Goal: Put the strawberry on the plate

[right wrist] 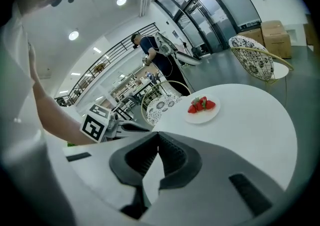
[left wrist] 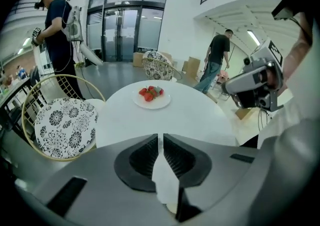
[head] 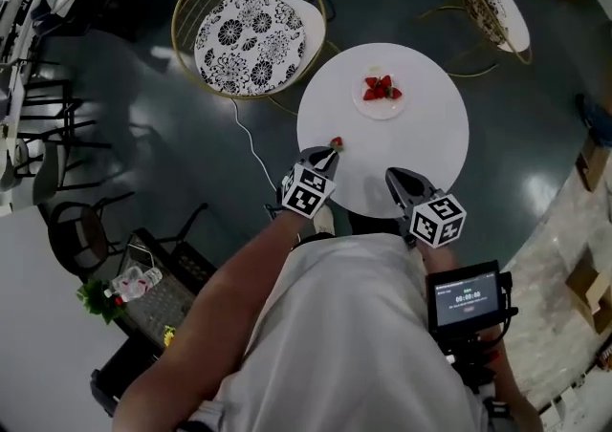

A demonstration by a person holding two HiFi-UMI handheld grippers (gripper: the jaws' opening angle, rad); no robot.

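Currently, 1 strawberry (head: 336, 143) is lying on the white round table (head: 430, 148), just beside the tip of the left gripper (head: 323, 157). That gripper's jaws are pressing together with nothing between them. The right gripper (head: 399, 179) is hovering over the table's near edge, its jaws likewise clenched and empty. The plate (head: 381, 113) is holding more strawberries (head: 380, 89), apart from the loose one.

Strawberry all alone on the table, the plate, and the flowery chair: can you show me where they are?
Strawberry (head: 336, 143): head view, on its red body.
Plate (head: 381, 113): head view, on the bare white rim nearest the person.
Chair (head: 251, 43): head view, on the middle of its flowery seat.
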